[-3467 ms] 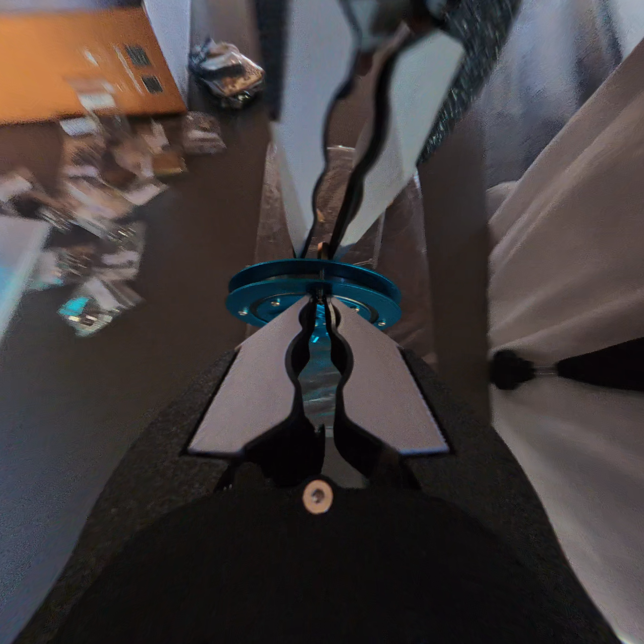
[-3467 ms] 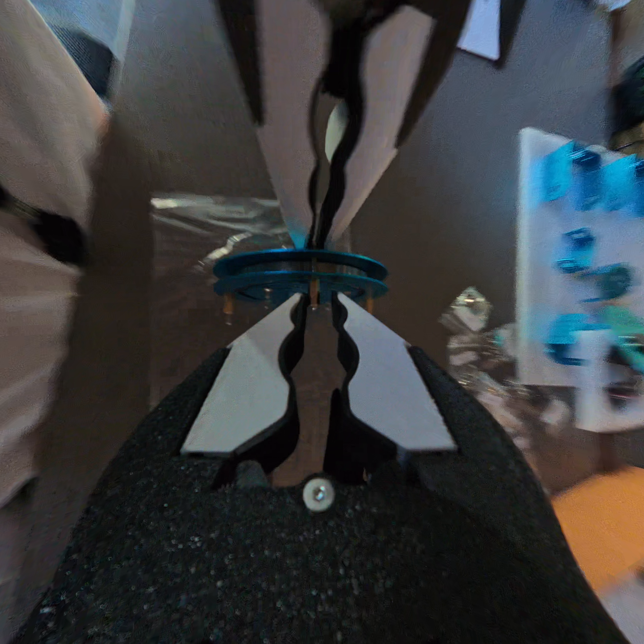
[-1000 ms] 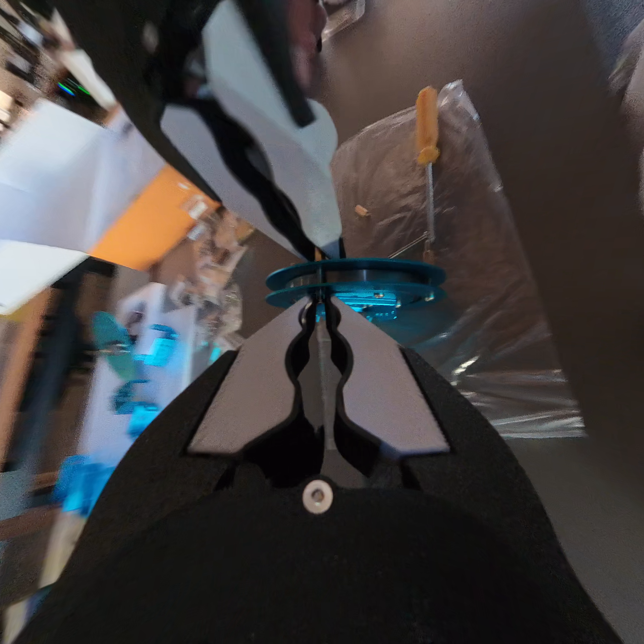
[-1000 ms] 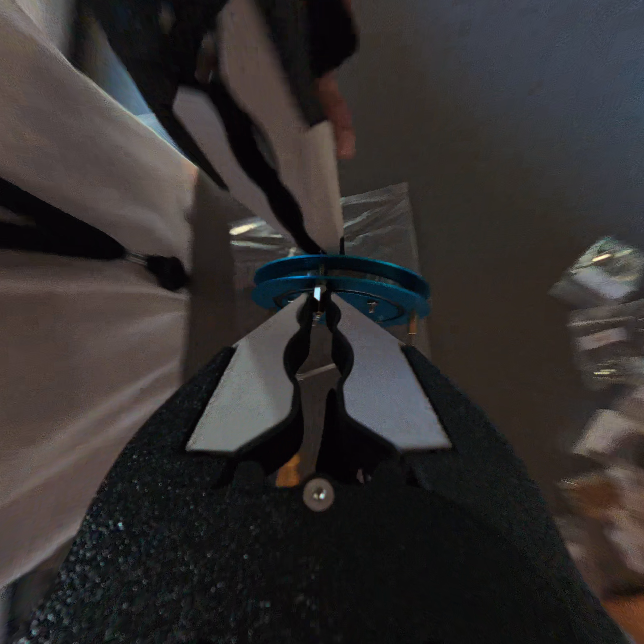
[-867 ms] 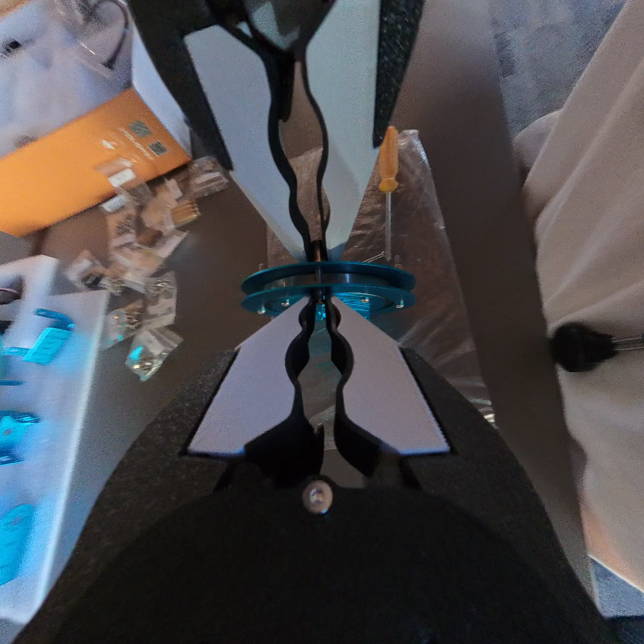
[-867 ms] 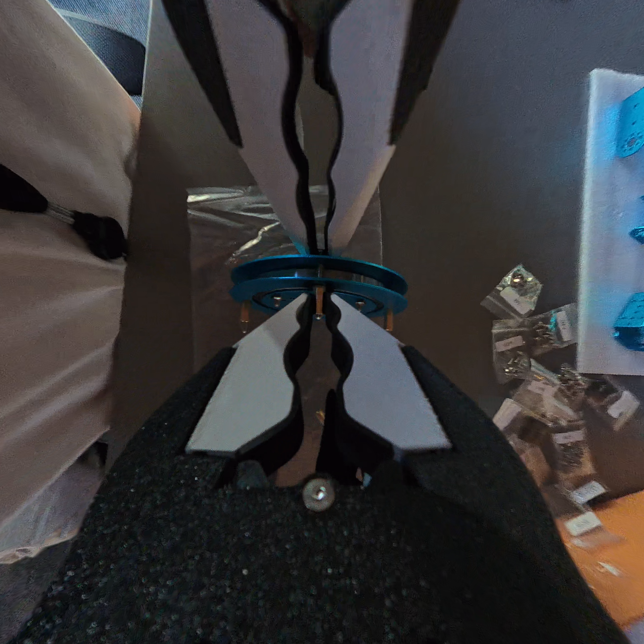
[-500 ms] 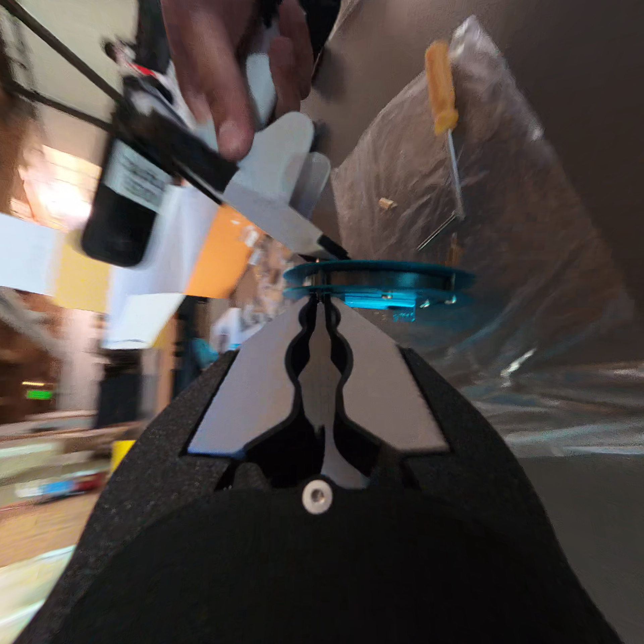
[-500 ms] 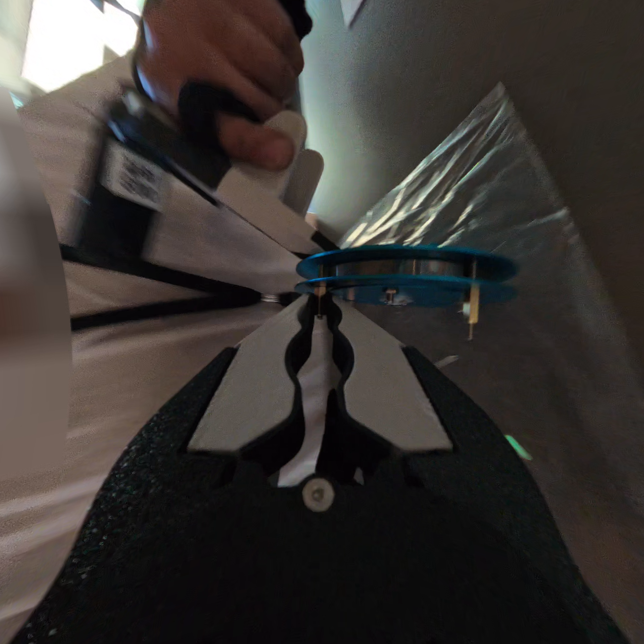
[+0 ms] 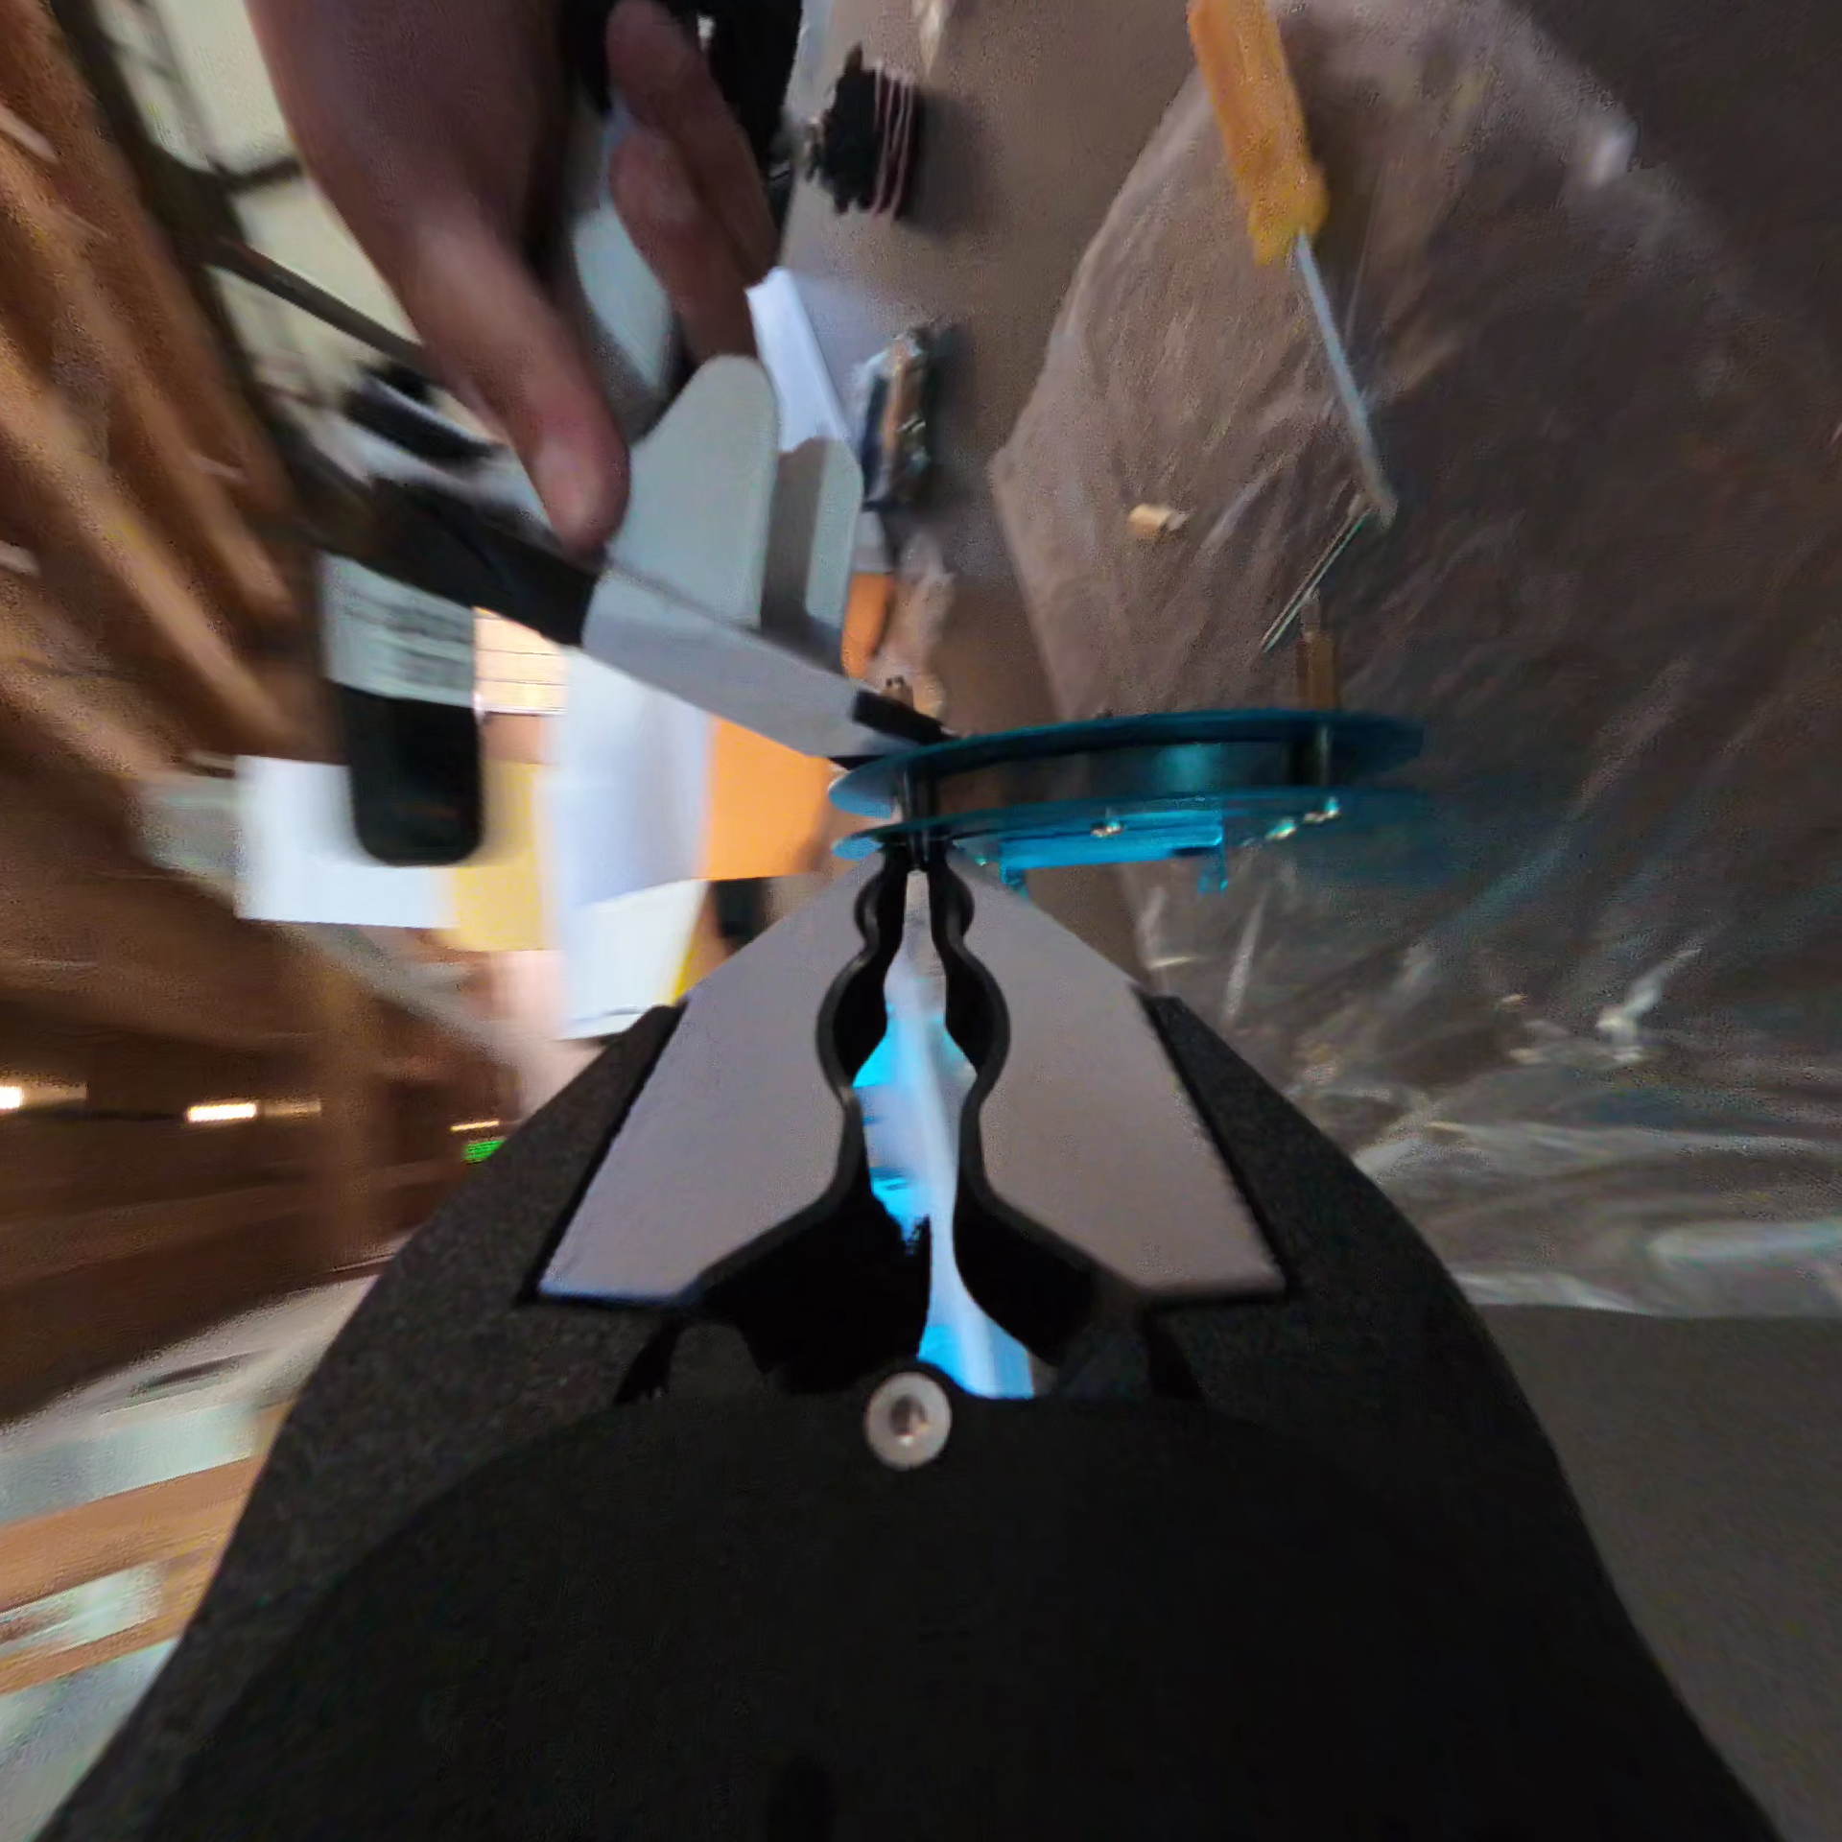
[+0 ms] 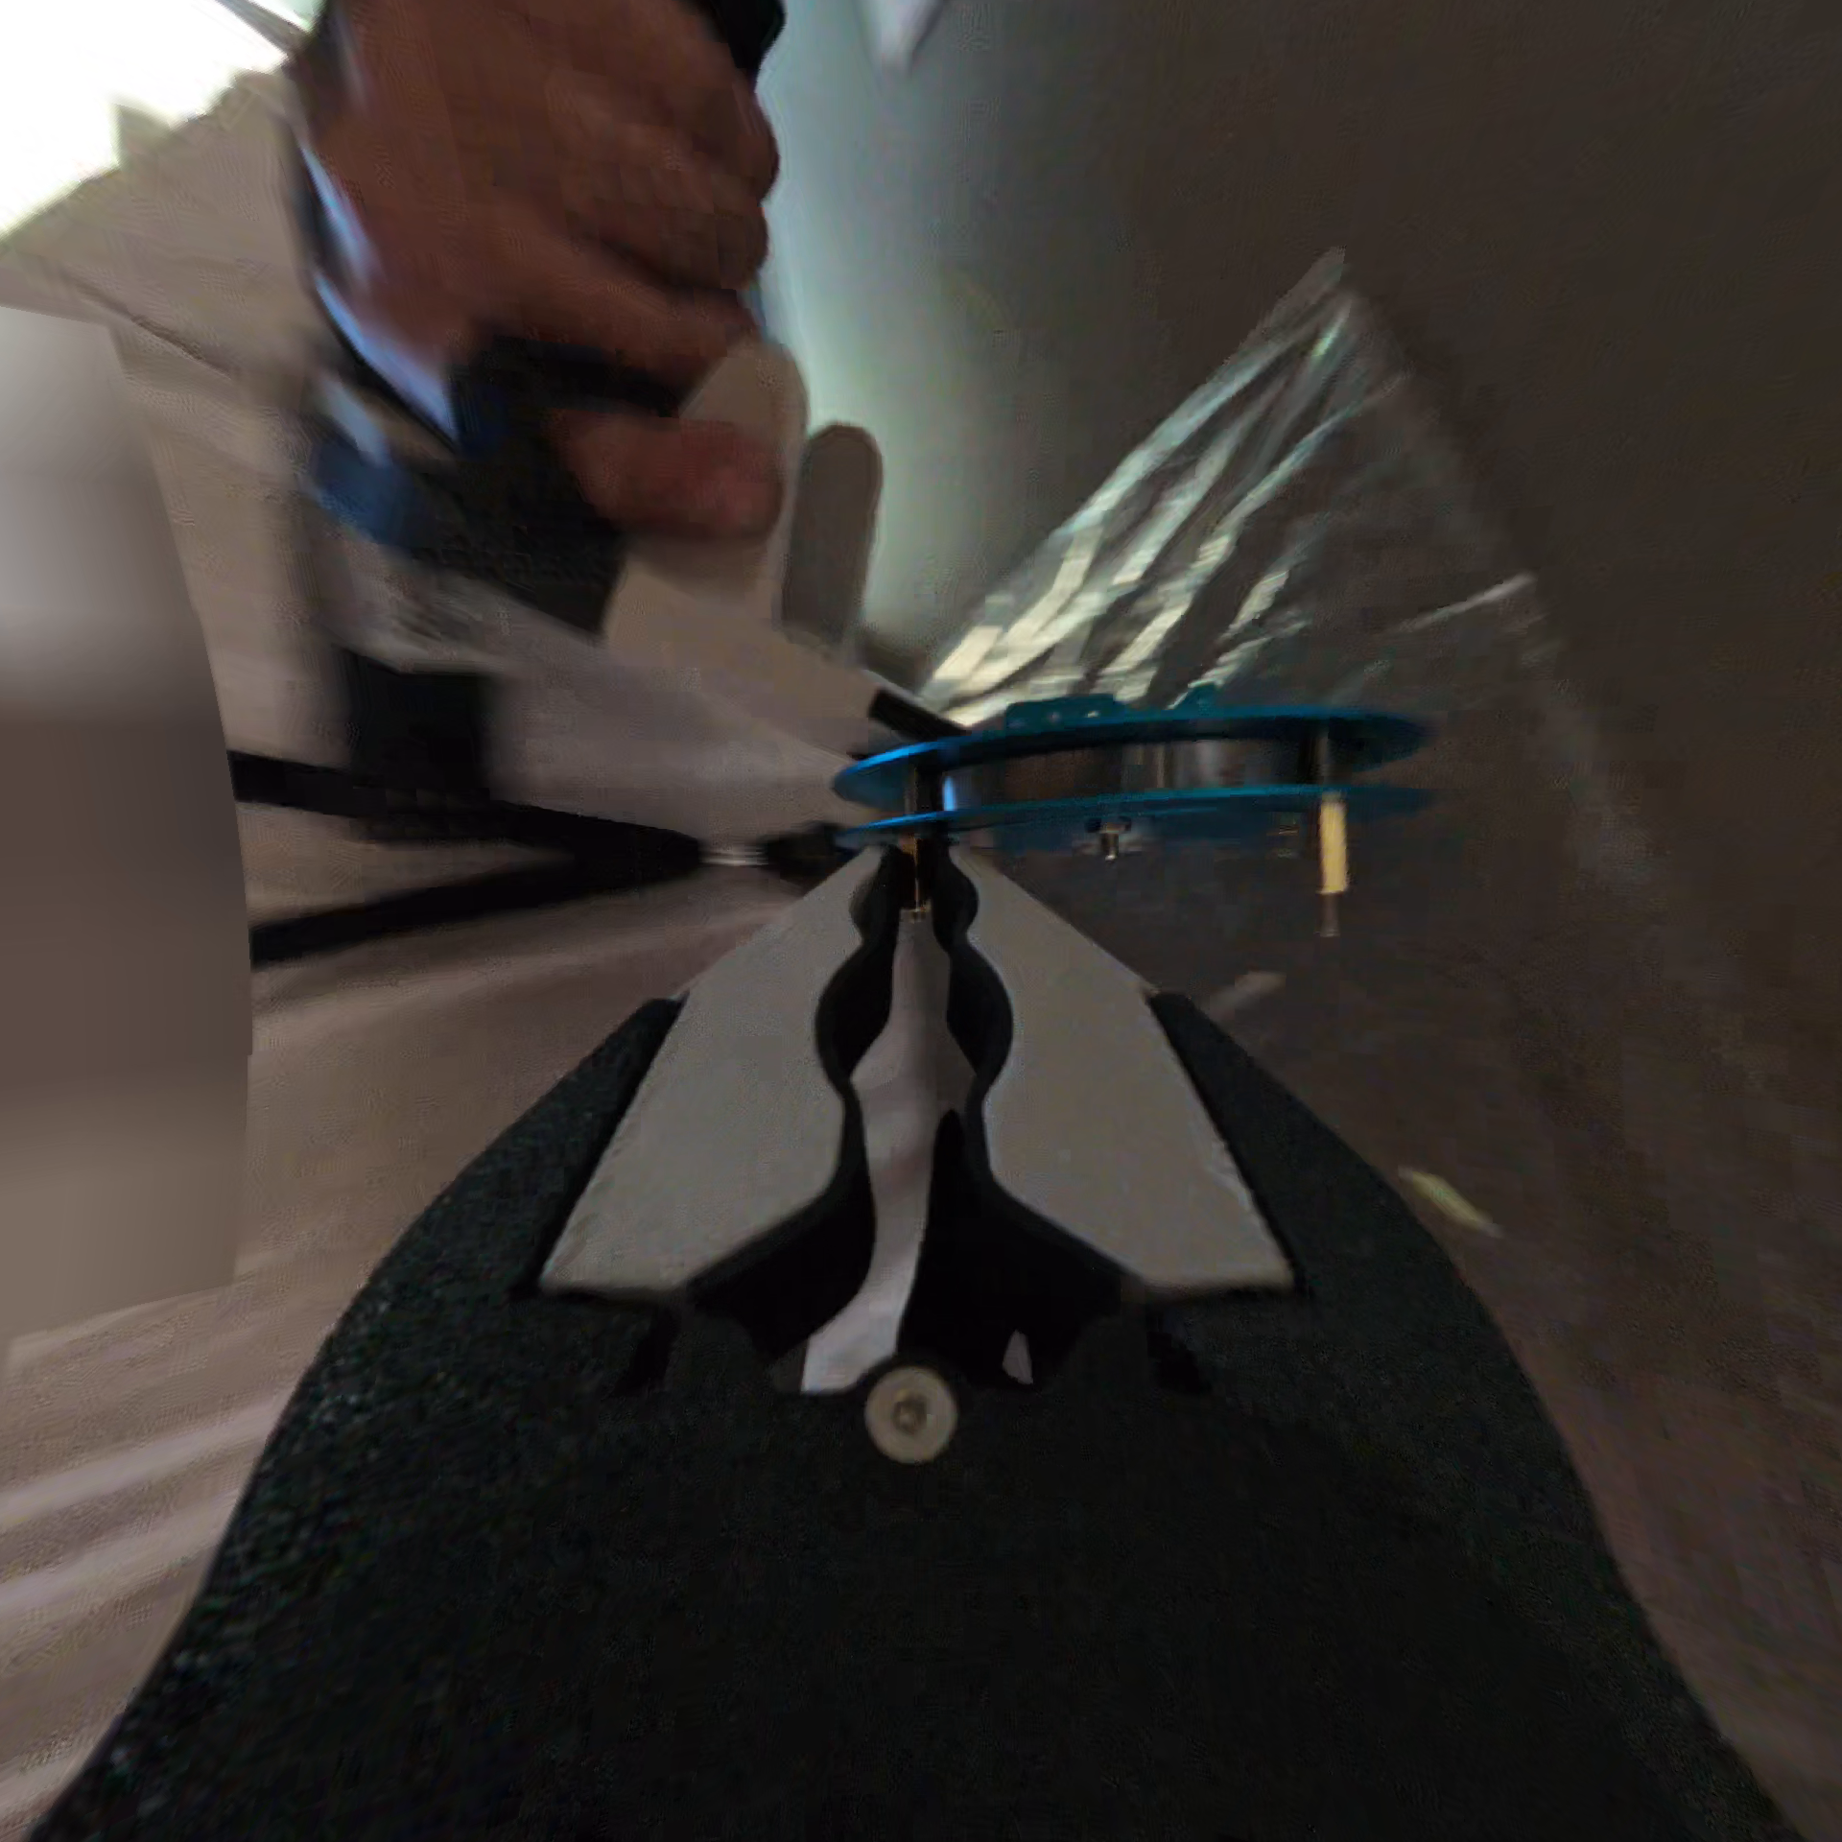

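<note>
A blue metal assembly of two round plates (image 9: 1126, 787) stacked on posts is held in the air. My left gripper (image 9: 915, 859) is shut on its near left rim. My right gripper (image 9: 887, 723) comes in from the upper left, held by a hand (image 9: 449, 249), and its tips sit at the same rim. In the right wrist view my right gripper (image 10: 915, 872) is shut on the assembly (image 10: 1136, 777) at a brass post (image 10: 915, 887). The left gripper (image 10: 897, 718) enters from the left under a hand (image 10: 558, 199). Another brass post (image 10: 1331, 847) hangs below the lower plate.
A clear plastic bag (image 9: 1495, 598) lies on the dark table with a yellow-handled screwdriver (image 9: 1256, 150) and a small brass spacer (image 9: 1146, 518) on it. The bag also shows in the right wrist view (image 10: 1196, 548). An orange box (image 9: 767, 797) and a person's white garment (image 10: 150, 1096) are at the left. The tips of both grippers are at nearly the same place.
Both grippers have kept their hold on the blue assembly and swung with it. The opposite gripper now enters each view from the left instead of from above. The background is motion-blurred.
</note>
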